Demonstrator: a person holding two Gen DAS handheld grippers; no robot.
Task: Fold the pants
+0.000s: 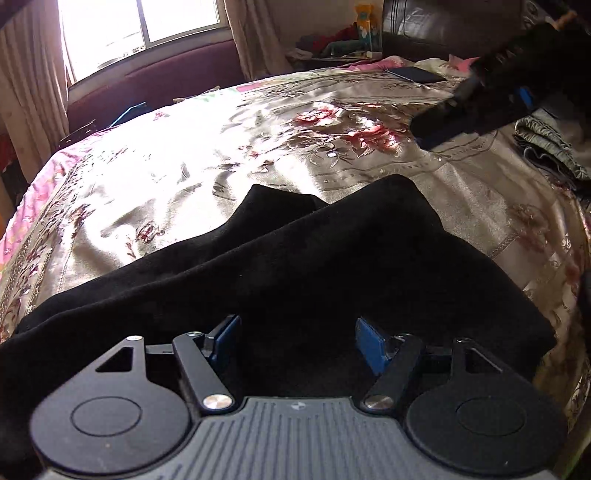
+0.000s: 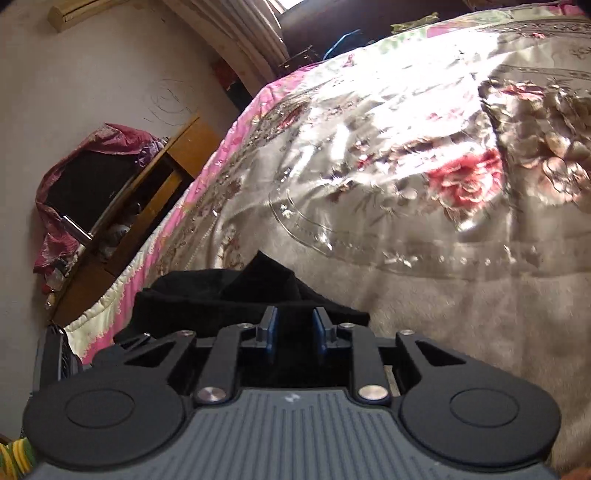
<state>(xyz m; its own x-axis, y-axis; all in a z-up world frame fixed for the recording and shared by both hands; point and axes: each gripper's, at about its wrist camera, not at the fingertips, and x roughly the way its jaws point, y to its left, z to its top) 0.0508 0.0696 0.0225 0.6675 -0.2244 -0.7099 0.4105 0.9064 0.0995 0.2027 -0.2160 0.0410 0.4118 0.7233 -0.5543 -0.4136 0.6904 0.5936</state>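
Black pants [image 1: 314, 266] lie spread on the floral bedspread [image 1: 184, 177], folded over with two rounded ends pointing away. My left gripper [image 1: 295, 343] hovers just over the near part of the pants, jaws wide open with blue pads [image 1: 369, 343] apart and nothing between them. My right gripper [image 2: 294, 332] shows narrower jaws with black fabric [image 2: 258, 291] lying in front of and between the pads; whether they pinch it is unclear. The right gripper also shows in the left wrist view [image 1: 480, 107], raised at the upper right over the bed.
A pile of grey folded clothes [image 1: 550, 147] sits at the bed's right edge. A dark phone [image 1: 417, 74] lies near the headboard. A window [image 1: 147, 26] with curtains is at the back. A wooden cabinet with a TV [image 2: 110, 192] stands beside the bed.
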